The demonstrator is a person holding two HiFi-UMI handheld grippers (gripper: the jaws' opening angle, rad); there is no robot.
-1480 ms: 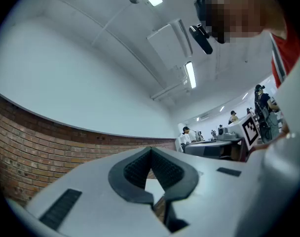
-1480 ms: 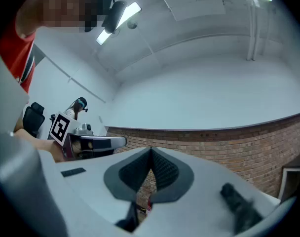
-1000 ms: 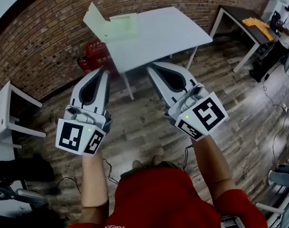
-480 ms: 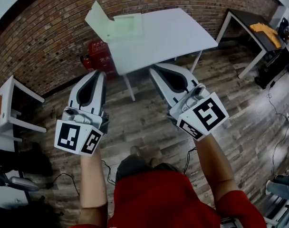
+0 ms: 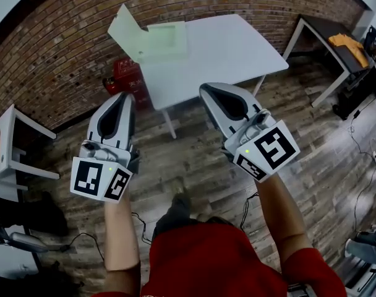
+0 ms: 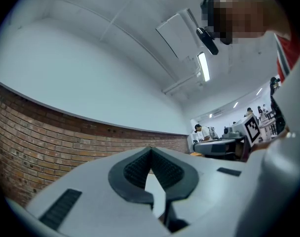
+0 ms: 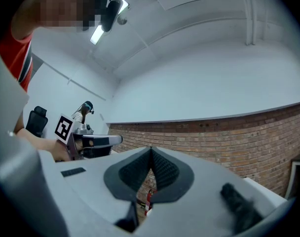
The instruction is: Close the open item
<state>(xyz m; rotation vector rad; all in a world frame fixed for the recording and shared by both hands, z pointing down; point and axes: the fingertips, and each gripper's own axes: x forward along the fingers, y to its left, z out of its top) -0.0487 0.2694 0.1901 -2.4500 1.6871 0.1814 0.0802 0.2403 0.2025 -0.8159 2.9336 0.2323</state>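
Closing in on the table appears to be the only change: over the last second the white table (image 5: 237, 48) and the pale green box (image 5: 163, 40) on its far left corner have come to sit slightly larger in the head view, while both grippers stay held out ahead of the person, well short of the box. The left gripper (image 5: 128, 94) and the right gripper (image 5: 203, 86) each have their jaws pressed together with nothing between them, as each gripper's own view confirms. The box's lid (image 5: 125, 28) stands raised and tilted back, so the closing itself is judged not yet begun; this looks like the approach. Both gripper views aim up at the brick wall and ceiling and miss the box entirely. From the head view the box's hinge and contents are too small to make out.
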